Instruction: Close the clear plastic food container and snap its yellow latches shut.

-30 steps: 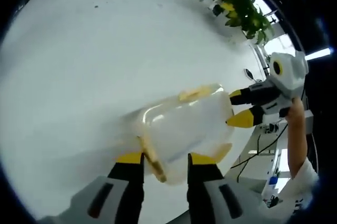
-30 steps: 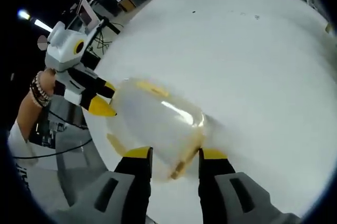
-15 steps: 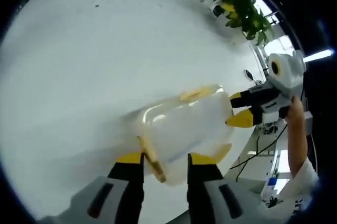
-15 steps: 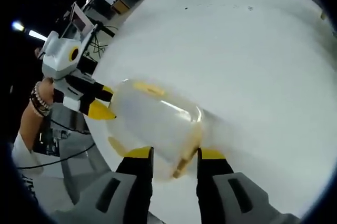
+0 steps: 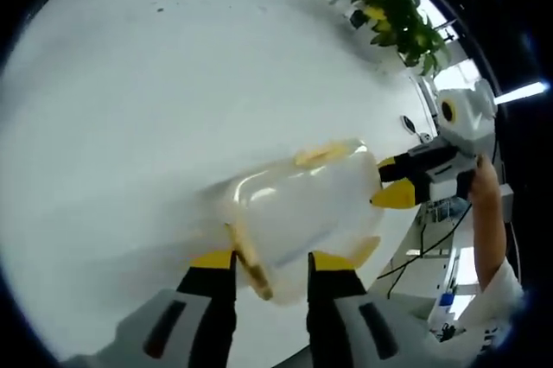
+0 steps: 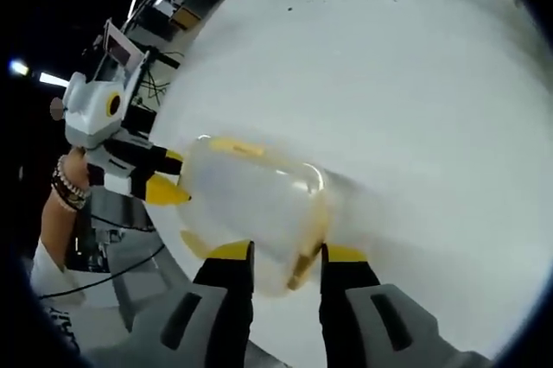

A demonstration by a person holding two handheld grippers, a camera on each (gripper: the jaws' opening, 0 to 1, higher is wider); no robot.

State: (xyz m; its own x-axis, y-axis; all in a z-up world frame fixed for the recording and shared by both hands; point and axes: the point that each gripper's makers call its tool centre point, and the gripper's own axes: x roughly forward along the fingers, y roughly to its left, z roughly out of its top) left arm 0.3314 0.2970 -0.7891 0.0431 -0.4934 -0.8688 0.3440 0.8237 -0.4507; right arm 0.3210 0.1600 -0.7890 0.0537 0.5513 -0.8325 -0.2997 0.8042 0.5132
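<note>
- In the left gripper view, right gripper (image 5: 390, 182) rolled since a second ago: its body tipped up and back, yellow tips holding at the container's (image 5: 302, 204) far end.
- Hand (image 5: 480, 180) behind it shifted slightly with that roll.
- In the right gripper view, whole scene swung: camera moved, table (image 6: 406, 100) edge now steeper.
- Left gripper (image 6: 164, 175) seen further down and left, nearer the fingers' (image 6: 226, 257) level.
- Container sits slightly lower, closer over the fingertips.
</note>
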